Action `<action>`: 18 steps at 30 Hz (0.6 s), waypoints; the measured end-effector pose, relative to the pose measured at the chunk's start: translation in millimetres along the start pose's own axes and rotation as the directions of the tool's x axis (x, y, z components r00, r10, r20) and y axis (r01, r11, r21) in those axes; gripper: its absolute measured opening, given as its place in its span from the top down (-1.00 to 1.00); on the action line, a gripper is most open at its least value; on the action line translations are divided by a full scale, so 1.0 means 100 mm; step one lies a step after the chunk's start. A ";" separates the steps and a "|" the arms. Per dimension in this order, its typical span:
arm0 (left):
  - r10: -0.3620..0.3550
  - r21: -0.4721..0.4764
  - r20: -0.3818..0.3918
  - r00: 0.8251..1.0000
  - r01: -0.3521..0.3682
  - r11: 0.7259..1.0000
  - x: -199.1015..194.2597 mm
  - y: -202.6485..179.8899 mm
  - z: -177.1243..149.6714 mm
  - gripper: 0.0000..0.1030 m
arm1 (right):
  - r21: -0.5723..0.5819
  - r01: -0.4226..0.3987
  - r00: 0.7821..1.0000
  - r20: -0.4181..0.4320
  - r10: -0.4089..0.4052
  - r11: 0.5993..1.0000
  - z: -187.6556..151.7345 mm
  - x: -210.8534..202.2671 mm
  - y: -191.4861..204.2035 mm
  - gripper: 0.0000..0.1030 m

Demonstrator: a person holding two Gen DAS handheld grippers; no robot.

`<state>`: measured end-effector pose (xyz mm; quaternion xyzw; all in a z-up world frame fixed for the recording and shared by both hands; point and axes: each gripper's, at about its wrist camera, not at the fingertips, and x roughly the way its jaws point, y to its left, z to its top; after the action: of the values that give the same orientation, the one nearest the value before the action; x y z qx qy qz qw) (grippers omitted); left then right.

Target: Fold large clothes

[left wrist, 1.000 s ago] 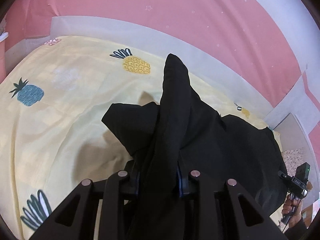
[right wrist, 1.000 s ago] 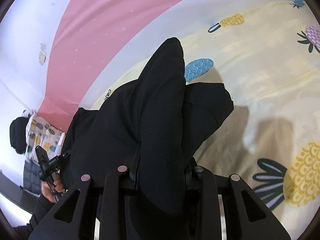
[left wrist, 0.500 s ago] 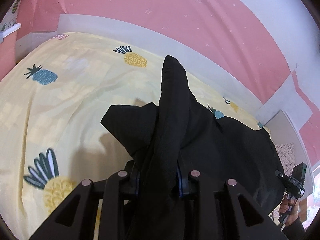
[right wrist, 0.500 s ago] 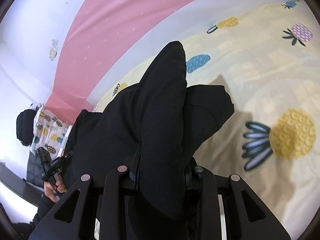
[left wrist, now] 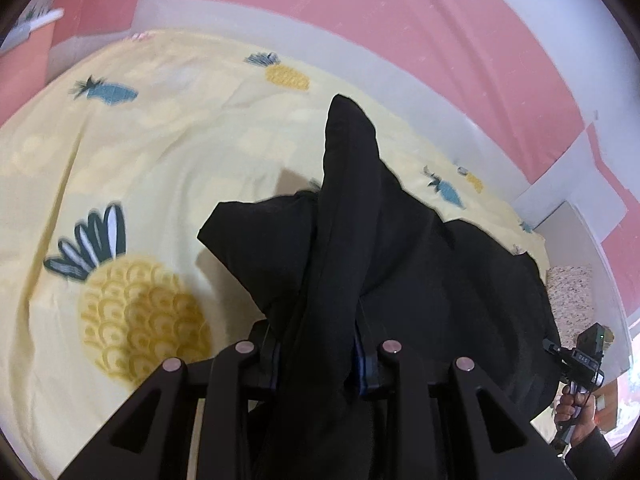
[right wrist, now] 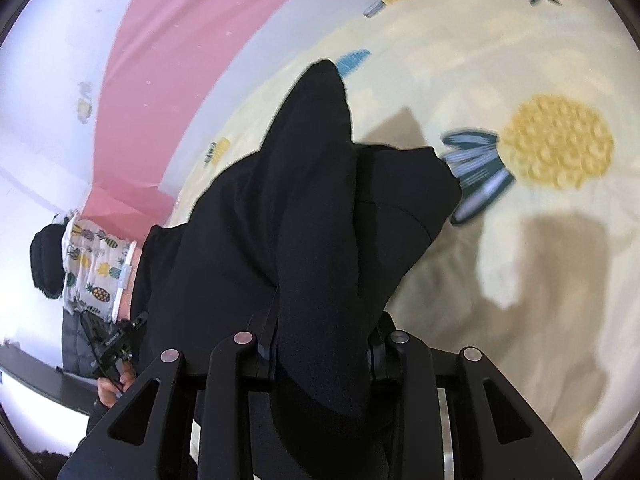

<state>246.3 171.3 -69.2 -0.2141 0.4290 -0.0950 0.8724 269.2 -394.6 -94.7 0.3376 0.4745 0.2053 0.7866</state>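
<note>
A large black garment [left wrist: 440, 280] hangs spread between my two grippers above a pale yellow pineapple-print bed sheet [left wrist: 160, 152]. My left gripper [left wrist: 318, 356] is shut on a bunched fold of it, which stands up between the jaws and hides the pads. In the right wrist view the same black garment [right wrist: 240, 240] fills the centre. My right gripper [right wrist: 320, 352] still has a thick fold pinched between its jaws, which are opening slightly. A loose corner droops toward the sheet [right wrist: 520, 60] in each view. The person's other hand [left wrist: 572, 404] shows at the far right, holding a gripper handle.
A pink wall [left wrist: 400, 20] with a grey band runs behind the bed. A pineapple-print pillow [right wrist: 96, 264] and a dark bundle [right wrist: 46, 264] lie at the bed's far left end. The hand [right wrist: 112, 384] on the left gripper shows low left.
Both grippers have carried the black garment forward and lower over the bed. The big yellow pineapple prints now sit closer in both views. Both grips look unchanged.
</note>
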 end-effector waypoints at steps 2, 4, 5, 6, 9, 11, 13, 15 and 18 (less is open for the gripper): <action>-0.003 -0.031 -0.019 1.000 0.002 1.000 0.08 0.10 -0.08 0.43 | 0.028 -0.002 1.000 -0.013 0.003 1.000 -0.03 0.05 -0.10 0.35; 0.001 -0.035 -0.032 1.000 -0.002 0.999 0.16 0.15 -0.14 0.40 | 0.037 0.000 1.000 -0.020 0.001 0.999 -0.04 0.08 -0.14 0.27; 0.006 -0.028 -0.033 0.999 -0.007 1.000 0.18 0.15 -0.15 0.37 | 0.043 0.003 1.000 -0.028 -0.002 0.999 -0.03 0.11 -0.16 0.20; 0.011 -0.023 -0.035 0.999 -0.012 1.000 0.21 0.15 -0.15 0.35 | 0.047 0.004 0.999 -0.032 -0.003 0.999 -0.03 0.12 -0.17 0.11; 0.018 -0.022 -0.041 0.999 -0.019 1.000 0.28 0.17 -0.17 0.24 | 0.052 0.030 0.999 -0.044 -0.028 0.998 -0.02 0.16 -0.21 -0.05; 0.027 -0.018 -0.044 0.999 -0.028 0.999 0.30 0.17 -0.18 0.11 | 0.054 0.061 0.997 -0.044 -0.059 0.997 -0.02 0.15 -0.21 -0.17; 0.029 -0.033 -0.045 0.999 -0.030 0.999 0.27 0.18 -0.18 0.04 | 0.045 0.094 0.995 -0.037 -0.093 0.995 -0.02 0.09 -0.17 -0.19; 0.025 -0.047 -0.053 0.998 -0.028 0.998 0.22 0.19 -0.16 0.03 | 0.017 0.137 0.990 -0.026 -0.137 0.990 -0.03 0.01 -0.10 -0.19; 0.039 -0.043 -0.066 0.997 -0.042 0.998 0.08 0.18 -0.12 0.02 | -0.049 0.247 0.969 0.037 -0.246 0.968 -0.01 -0.21 0.07 -0.19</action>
<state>241.5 181.0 -88.9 -0.2214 0.4636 -0.0749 0.8546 258.2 -403.1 -77.5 0.2579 0.4952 0.1135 0.8219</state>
